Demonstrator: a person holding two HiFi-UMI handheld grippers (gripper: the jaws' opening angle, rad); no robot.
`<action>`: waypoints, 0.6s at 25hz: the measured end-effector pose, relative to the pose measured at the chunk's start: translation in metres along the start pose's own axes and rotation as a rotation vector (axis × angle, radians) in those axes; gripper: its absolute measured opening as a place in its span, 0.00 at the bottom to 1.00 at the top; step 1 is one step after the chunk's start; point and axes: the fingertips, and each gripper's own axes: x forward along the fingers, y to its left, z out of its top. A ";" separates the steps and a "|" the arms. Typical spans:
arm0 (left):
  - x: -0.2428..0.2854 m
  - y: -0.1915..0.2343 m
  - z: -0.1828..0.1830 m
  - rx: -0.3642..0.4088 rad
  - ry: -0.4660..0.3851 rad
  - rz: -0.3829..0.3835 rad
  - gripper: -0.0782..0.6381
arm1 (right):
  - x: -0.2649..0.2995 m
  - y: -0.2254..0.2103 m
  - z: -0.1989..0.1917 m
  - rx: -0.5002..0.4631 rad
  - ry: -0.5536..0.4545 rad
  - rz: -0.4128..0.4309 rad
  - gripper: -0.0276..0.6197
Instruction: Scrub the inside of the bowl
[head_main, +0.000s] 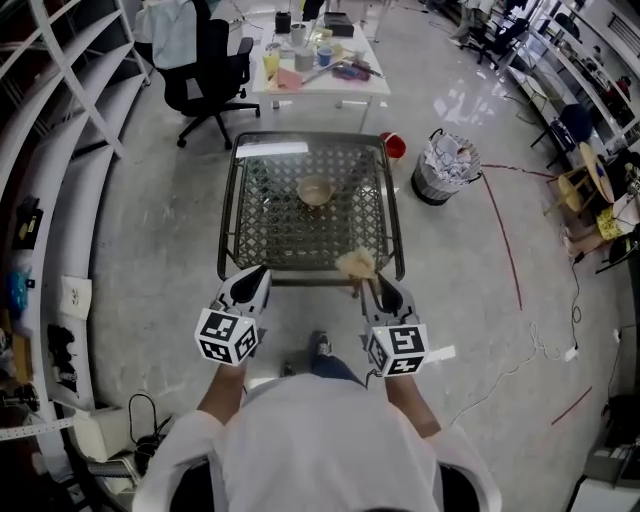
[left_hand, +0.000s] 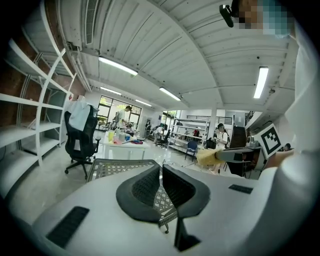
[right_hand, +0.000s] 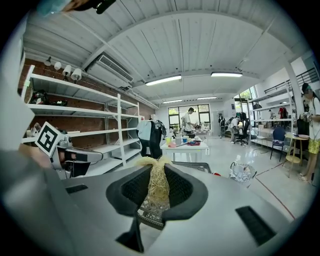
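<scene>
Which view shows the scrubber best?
The right gripper view: the scrubber sits clamped in the right claw, close up. The head view shows only a small tuft; the left gripper view shows it sideways.

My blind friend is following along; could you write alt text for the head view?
Seen from above, a person holds two grippers at the near edge of a mesh table with a bowl at its centre. The right gripper is shut on a straw-coloured scrubber; the left gripper is shut and empty.
</scene>
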 end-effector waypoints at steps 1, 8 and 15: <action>0.007 0.002 0.003 -0.001 -0.002 0.009 0.17 | 0.006 -0.005 0.001 -0.007 0.002 0.011 0.18; 0.055 0.009 0.017 -0.018 -0.021 0.065 0.17 | 0.048 -0.045 0.010 -0.026 0.010 0.074 0.18; 0.088 0.011 0.021 -0.039 -0.029 0.118 0.17 | 0.080 -0.075 0.014 -0.042 0.016 0.134 0.18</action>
